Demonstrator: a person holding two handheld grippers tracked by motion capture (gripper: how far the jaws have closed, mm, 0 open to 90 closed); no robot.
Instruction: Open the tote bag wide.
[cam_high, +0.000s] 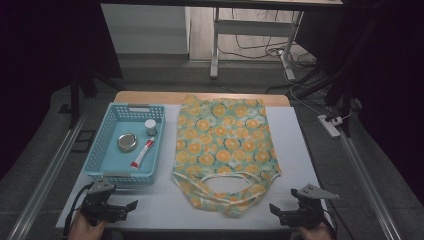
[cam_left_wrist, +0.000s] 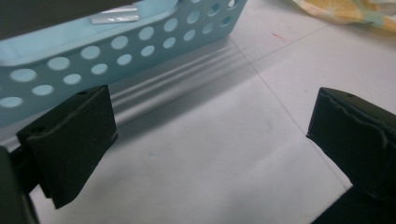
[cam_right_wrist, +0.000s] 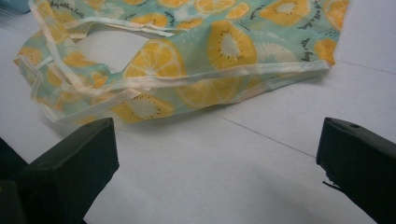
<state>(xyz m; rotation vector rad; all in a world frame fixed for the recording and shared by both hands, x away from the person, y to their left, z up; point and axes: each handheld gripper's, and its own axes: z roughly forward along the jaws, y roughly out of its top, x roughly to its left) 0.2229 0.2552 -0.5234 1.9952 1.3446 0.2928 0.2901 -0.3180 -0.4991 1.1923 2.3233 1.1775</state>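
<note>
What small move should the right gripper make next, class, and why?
Probably ease the right gripper forward to the bag's near handles. Both grippers are open and empty at the table's near edge, and the handles lie just ahead of the right one.

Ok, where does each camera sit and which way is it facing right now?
High view: above the near edge, looking forward and down at the blue basket, fruit-print bag, both hands and each hand-held gripper.
Left gripper view: rides the left hand-held gripper, facing the basket's perforated wall; black jaws apart.
Right gripper view: rides the right hand-held gripper, facing the bag's handles; jaws apart.
Shared: both gripper views catch the bag and the white table.
</note>
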